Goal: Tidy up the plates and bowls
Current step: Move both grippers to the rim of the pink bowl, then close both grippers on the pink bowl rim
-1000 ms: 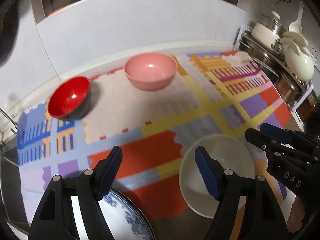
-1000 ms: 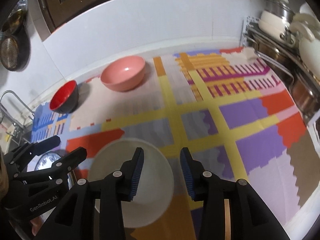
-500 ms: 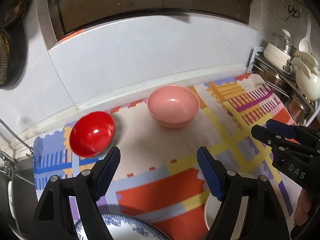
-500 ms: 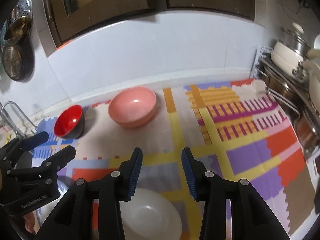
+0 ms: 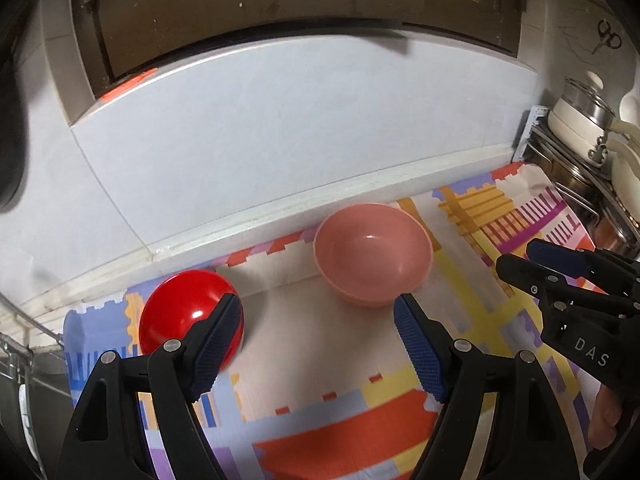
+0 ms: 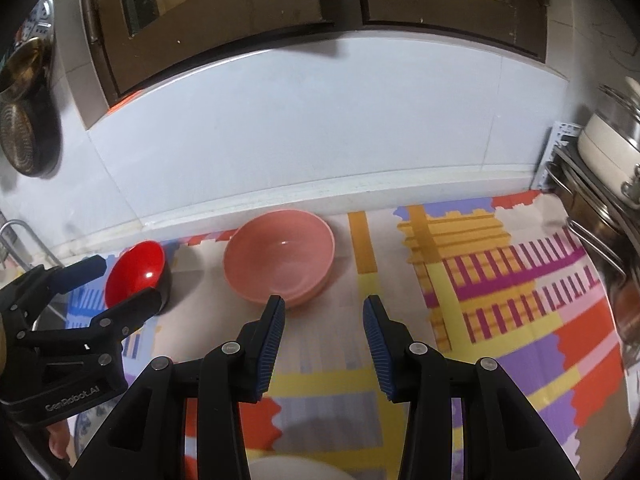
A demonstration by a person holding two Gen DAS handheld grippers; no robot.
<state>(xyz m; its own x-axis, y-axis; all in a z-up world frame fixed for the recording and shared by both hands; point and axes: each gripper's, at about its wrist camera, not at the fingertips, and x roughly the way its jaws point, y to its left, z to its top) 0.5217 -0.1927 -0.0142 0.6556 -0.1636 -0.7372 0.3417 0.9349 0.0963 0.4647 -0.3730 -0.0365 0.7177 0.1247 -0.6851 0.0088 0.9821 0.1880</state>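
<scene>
Both grippers empty, jaws apart; pink bowl [image 6: 279, 258] near mat's [image 6: 500, 320] back edge, ahead-left of right gripper [image 6: 324, 340]; left gripper [image 5: 316, 352] nearer red bowl [image 5: 180, 312].

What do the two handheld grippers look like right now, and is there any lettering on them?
Both are black plastic with silver rivets and ribbed blue pads on the fingertips. The left gripper has white "GenRobot.AI" lettering on its side, seen from the right wrist camera. The right gripper has white "DAS" lettering, seen from the left wrist camera. No cables or sleeves are visible.
</scene>
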